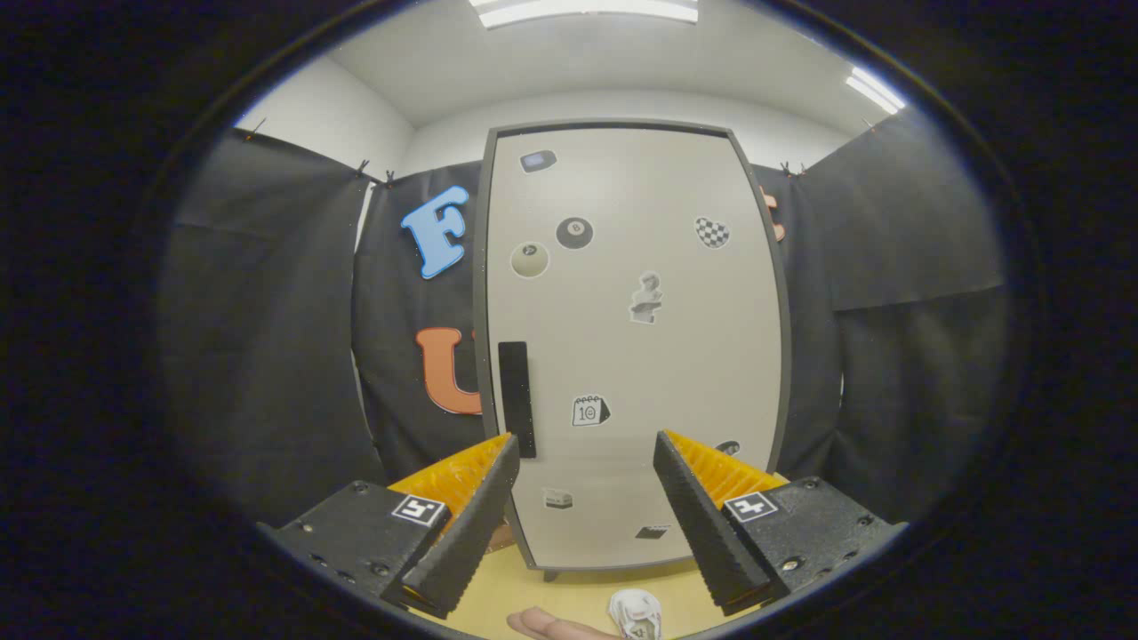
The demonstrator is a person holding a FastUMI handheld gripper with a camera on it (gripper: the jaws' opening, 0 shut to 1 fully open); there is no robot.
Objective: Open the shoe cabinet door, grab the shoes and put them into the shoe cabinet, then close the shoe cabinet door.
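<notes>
Tool [587, 462] agape before shut, stickered shoe cabinet door [631, 356].

Booth surroundings: cloth walls, lit ceiling, pale wood floor.
Black cloth [267, 338] hangs on all sides, held along its top edge by small clips [363, 166]. Above the cloth, a white wall [329, 120] meets a white ceiling [569, 62]. Two strip lights are lit: one ceiling light [587, 9] overhead and a second light [876, 89] off to the right. The floor [578, 596] is light yellow wood.
</notes>
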